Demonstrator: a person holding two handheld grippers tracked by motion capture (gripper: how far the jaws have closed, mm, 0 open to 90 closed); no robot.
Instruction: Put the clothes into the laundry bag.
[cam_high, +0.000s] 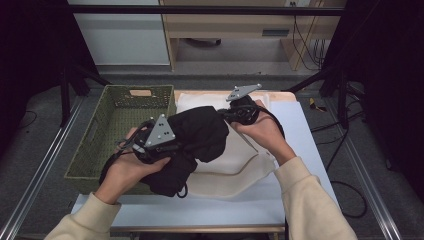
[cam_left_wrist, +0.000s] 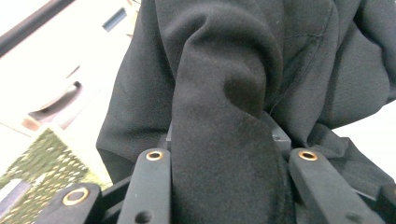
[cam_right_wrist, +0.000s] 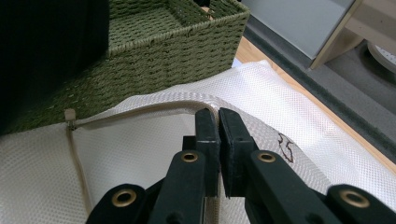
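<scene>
left gripper (cam_high: 167, 145): clamped on black cloth (cam_high: 197, 132), held up near the left | right gripper (cam_high: 235, 114): jaws pinched on white bag (cam_right_wrist: 154, 135) edge, farther right | bag lies on table (cam_high: 300, 130) | green basket (cam_high: 107, 135): far left

The left gripper (cam_high: 172, 145) is held low, its fingers (cam_left_wrist: 154, 186) clamped on cloth. The right gripper (cam_high: 227, 114) sits higher (fingers (cam_right_wrist: 208, 135) pressed together).
</scene>
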